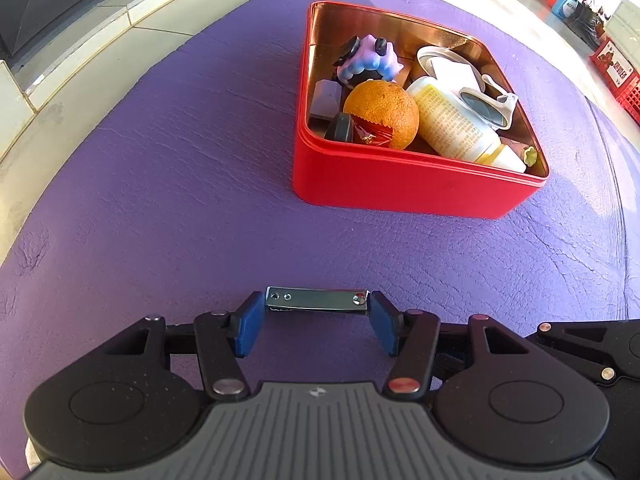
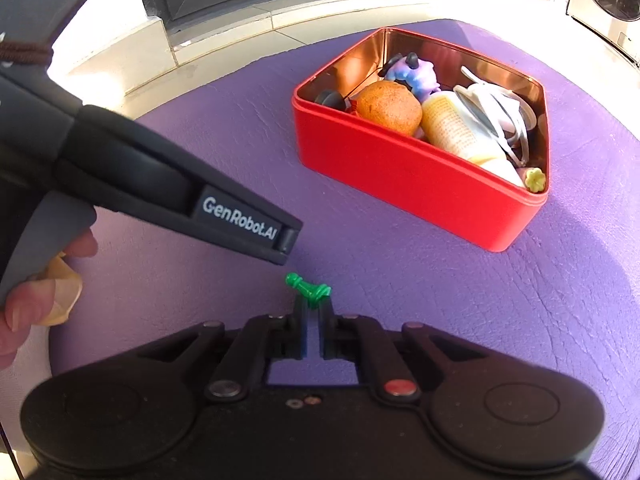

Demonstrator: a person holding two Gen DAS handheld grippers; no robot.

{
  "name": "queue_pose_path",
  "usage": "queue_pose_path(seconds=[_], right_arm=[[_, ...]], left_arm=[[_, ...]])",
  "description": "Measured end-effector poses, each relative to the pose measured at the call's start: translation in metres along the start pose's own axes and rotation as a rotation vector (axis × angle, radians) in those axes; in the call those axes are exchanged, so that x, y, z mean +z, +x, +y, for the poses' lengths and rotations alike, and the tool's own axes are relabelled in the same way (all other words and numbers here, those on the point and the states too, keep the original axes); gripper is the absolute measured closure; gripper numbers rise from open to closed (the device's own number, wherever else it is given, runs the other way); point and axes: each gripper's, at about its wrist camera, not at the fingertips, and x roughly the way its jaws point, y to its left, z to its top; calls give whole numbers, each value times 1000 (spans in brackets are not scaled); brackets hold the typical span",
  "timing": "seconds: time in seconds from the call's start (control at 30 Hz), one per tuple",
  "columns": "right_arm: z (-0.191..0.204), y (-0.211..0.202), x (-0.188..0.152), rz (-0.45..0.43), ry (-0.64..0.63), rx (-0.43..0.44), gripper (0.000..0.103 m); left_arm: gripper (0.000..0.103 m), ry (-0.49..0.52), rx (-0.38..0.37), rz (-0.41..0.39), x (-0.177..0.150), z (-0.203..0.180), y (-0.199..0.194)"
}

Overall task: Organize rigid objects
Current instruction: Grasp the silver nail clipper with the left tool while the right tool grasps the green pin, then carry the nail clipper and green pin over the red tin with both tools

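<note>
1. My left gripper (image 1: 318, 312) has its two blue pads spread wide, one at each end of a single flat metal bar (image 1: 316, 299); the pads sit right against the bar's ends, but I cannot tell whether they press on it or only flank it. The bar lies across the purple mat (image 1: 160, 184).
2. My right gripper (image 2: 313, 312) is pinched nearly together on one green chess pawn (image 2: 307, 287), held by its base and tipped sideways with its round head pointing left, just over the mat.
3. One red tin (image 1: 400, 184) stands open on the mat, well apart from both my grippers.
4. Inside the tin I count one orange (image 1: 380, 114), one yellow-labelled bottle (image 1: 456, 124) lying on its side beside the orange, one pair of white sunglasses (image 1: 486, 108) resting on the bottle, one purple-and-blue toy figure (image 1: 368, 60) behind the orange, one red foil wrapper (image 1: 374, 134) against the orange's front, and one small yellow flower-shaped piece (image 1: 530, 155) in the near right corner.
5. Other small dark and grey items fill the left side of the tin; I cannot identify them.
</note>
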Motion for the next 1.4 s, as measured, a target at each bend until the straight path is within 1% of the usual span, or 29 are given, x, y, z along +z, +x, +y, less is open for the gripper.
queue_pose_path(seconds=[0.13, 0.23, 0.3, 0.5, 0.63, 0.8, 0.9, 1.1, 1.27, 1.4], right_arm=[[-10, -13, 3, -25, 29, -12, 100], [-22, -34, 3, -48, 78, -19, 100], [-34, -43, 4, -65, 105, -20, 99], [-57, -82, 10, -107, 155, -44, 99], [-71, -104, 22, -136, 162, -58, 99], [-84, -117, 44, -181, 153, -62, 99], [-85, -126, 57, -208, 131, -67, 99], [-93, -129, 85, -243, 92, -79, 99], [-101, -114, 106, -248, 88, -85, 99], [-108, -98, 120, -237, 83, -87, 99]], left_arm=[[47, 3, -3, -7, 4, -3, -9], [47, 3, -4, -15, 8, -6, -20], [47, -1, -17, -24, 10, -9, -31], [47, 30, -27, -68, 18, -27, -66], [47, 59, -14, -97, 25, -37, -87], [47, 42, -23, -142, 36, -39, -107], [47, 40, -23, -170, 46, -41, -115], [47, 39, -31, -225, 69, -45, -123], [47, 68, -18, -255, 86, -51, -119], [47, 87, -27, -253, 96, -53, -106]])
